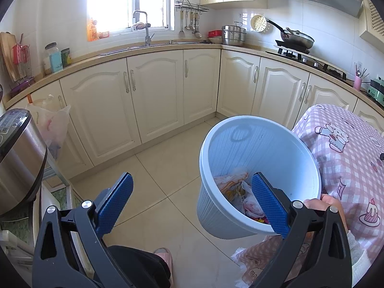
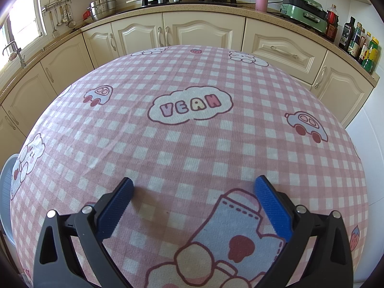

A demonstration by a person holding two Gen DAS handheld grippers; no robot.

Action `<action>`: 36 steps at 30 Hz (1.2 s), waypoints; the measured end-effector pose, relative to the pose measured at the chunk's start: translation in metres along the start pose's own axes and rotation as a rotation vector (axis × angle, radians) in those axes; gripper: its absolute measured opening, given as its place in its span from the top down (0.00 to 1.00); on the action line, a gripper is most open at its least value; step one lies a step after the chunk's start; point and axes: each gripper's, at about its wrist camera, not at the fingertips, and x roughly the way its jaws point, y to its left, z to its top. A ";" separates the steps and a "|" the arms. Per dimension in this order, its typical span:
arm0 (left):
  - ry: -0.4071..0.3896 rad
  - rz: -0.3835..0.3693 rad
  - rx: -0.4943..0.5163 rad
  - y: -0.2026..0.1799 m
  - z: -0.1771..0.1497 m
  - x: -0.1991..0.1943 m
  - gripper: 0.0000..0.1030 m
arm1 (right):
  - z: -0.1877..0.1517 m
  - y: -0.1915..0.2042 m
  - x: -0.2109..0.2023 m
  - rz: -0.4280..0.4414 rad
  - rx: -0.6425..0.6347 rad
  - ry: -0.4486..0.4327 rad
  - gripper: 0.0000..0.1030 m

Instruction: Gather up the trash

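From the left wrist camera, the left gripper [image 1: 192, 180] is held above the tiled floor [image 1: 158, 168], pointing forward and down toward the kitchen cabinets, its two blue-padded fingers [image 1: 115, 201] spread wide with nothing between them. One pale blue trash bin [image 1: 252, 144] is tipped toward the camera beside the pink checked tablecloth [image 1: 340, 158] of the desk; the right-hand finger overlaps the bin's opening in this view, and whether it touches the rim cannot be told. Inside the bin lies crumpled trash [image 1: 237, 187], white and orange wrappers bunched together, too tangled to count. One bare hand [image 1: 324, 202] grips the bin's near rim just beside the gripper frame. One slippered foot [image 1: 165, 256] shows at the bottom edge. From the right wrist camera, the right gripper [image 2: 194, 184] hovers low over the cloth-covered desk, level with it, its two fingers [image 2: 117, 206] likewise wide apart and empty, casting shadows on the cloth. A sliver of the bin's rim [image 2: 7, 175] appears at the left edge, beside the desk.
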 end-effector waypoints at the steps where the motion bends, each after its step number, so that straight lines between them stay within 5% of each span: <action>1: 0.000 0.000 -0.001 0.000 0.000 0.000 0.07 | 0.000 0.000 0.000 0.000 0.000 0.000 0.04; 36: -0.021 -0.006 0.005 0.000 0.003 -0.003 0.07 | 0.000 0.000 0.000 0.000 0.000 0.000 0.04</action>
